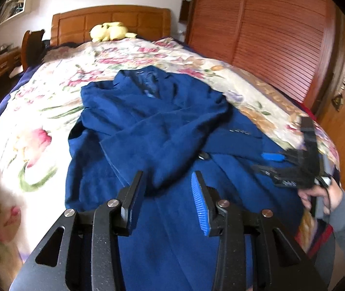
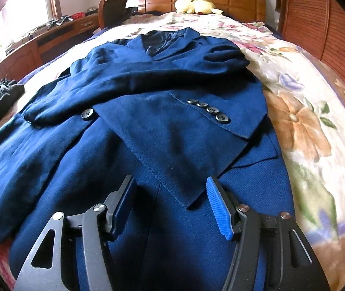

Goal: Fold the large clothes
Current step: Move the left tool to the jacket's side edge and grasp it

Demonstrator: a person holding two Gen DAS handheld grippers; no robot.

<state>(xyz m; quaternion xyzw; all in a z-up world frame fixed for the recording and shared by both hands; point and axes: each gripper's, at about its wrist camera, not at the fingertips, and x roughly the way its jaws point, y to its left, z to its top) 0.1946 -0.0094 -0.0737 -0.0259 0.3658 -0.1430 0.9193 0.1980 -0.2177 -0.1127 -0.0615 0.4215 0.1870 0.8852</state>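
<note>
Lying collar-away on the floral bedspread (image 2: pixel 306 92) with both sleeves crossed over its front, blue coat (image 2: pixel 162 126), with left gripper (image 1: pixel 167 189) and right gripper (image 2: pixel 170 194) hovering over its hem, jaws parted, gripping nothing.

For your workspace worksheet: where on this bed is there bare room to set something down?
Free: floral bedspread right of the blue jacket, and between collar and yellow plush toy. Crowded: the middle, where crossed sleeves and both open grippers sit.
</note>
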